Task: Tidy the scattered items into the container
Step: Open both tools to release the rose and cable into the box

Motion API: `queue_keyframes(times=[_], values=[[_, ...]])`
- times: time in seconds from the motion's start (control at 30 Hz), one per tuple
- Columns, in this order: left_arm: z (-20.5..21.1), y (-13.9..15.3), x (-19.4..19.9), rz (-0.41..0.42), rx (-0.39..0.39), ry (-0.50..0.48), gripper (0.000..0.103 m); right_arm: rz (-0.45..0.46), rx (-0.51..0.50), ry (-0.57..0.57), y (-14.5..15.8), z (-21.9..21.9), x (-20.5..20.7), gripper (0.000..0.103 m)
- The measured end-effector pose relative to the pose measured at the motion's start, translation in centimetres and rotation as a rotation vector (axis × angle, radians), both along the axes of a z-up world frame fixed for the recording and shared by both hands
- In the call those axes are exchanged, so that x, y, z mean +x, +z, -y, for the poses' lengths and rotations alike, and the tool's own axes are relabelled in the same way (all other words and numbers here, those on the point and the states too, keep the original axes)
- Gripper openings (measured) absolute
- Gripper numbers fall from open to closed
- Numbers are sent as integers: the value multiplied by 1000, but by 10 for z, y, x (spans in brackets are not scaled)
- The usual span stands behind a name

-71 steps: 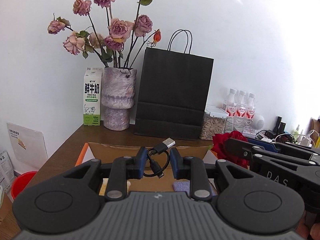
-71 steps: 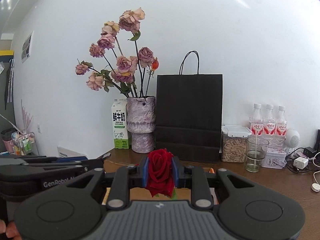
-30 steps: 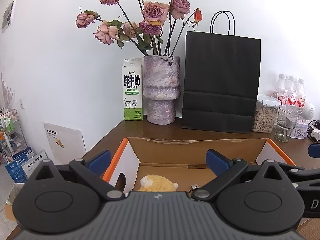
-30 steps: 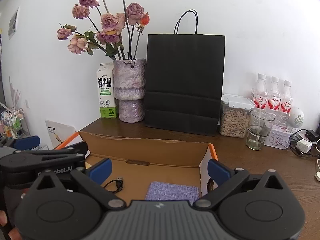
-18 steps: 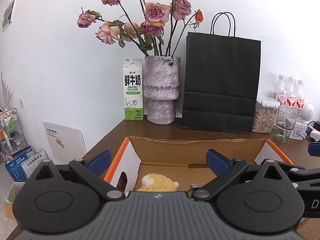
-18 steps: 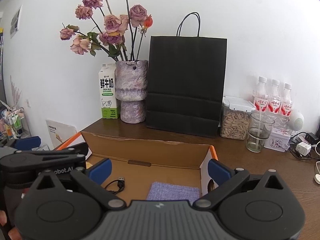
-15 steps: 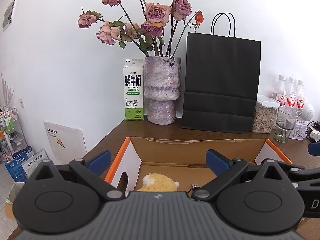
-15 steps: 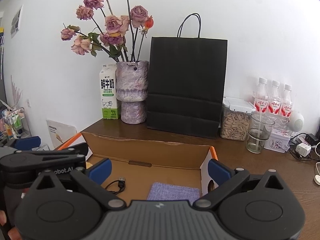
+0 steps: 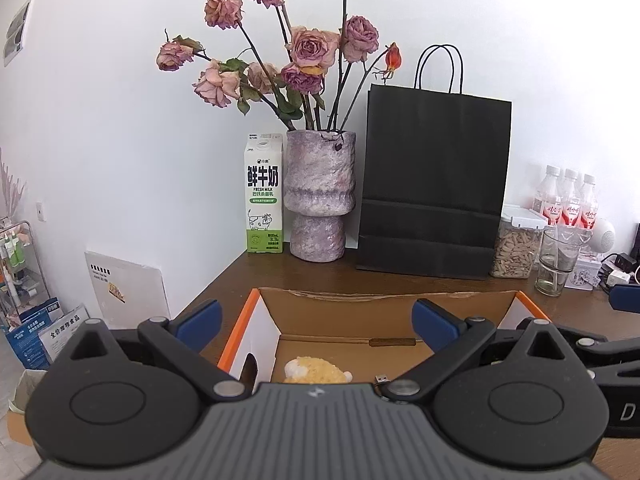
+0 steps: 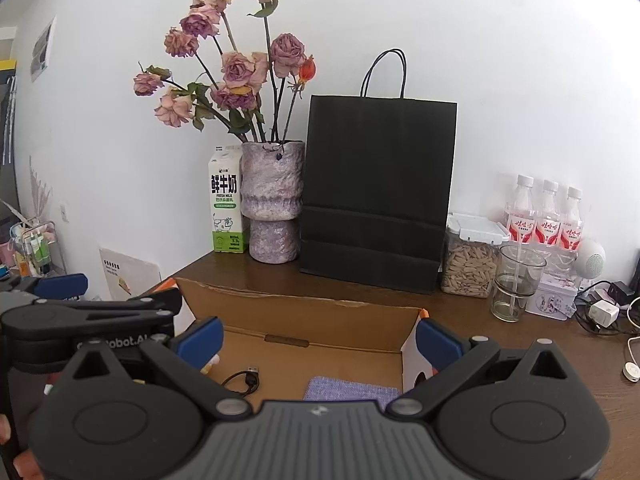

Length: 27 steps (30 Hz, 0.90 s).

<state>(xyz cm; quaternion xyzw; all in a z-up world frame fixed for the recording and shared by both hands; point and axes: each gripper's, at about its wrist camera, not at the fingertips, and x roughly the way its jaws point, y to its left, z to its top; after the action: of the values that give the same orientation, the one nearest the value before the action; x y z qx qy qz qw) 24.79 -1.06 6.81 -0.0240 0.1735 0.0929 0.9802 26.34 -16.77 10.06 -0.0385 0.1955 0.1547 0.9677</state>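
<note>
An open cardboard box (image 9: 360, 306) with orange flap edges stands on the brown table; it also shows in the right wrist view (image 10: 312, 316). Inside lie a yellow plush toy (image 9: 316, 370), a black USB cable (image 10: 244, 380) whose plug also shows in the left wrist view (image 9: 382, 379), and a purple cloth (image 10: 352, 390). My left gripper (image 9: 316, 320) is open and empty above the box's near side. My right gripper (image 10: 318, 338) is open and empty above the box. The red rose is hidden from both views.
Along the wall stand a milk carton (image 9: 264, 196), a vase of dried roses (image 9: 320, 196), a black paper bag (image 9: 434, 200), a seed jar (image 10: 472, 260), a glass (image 10: 516, 284) and three bottles (image 10: 546, 216). Chargers and cables (image 10: 604, 312) lie at the right.
2.4 s ago the left gripper held the USB cable and the right held the red rose; both have opened and let go. Since 1.0 s ago both have barely drifted.
</note>
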Motion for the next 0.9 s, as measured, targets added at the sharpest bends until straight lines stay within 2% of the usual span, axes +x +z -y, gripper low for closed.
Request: queue_keyframes(times=[0.2,0.63,0.9], values=[[0,11,-16,14,4,-14,103,11,-9,12,7,1,-15,103],[-15,23,-63,26,0,-24,103,66,-44,26,18,7,-78,103],[-29,17,-96,16,8,-25,103,69,-43,20,5,22,-115,103]])
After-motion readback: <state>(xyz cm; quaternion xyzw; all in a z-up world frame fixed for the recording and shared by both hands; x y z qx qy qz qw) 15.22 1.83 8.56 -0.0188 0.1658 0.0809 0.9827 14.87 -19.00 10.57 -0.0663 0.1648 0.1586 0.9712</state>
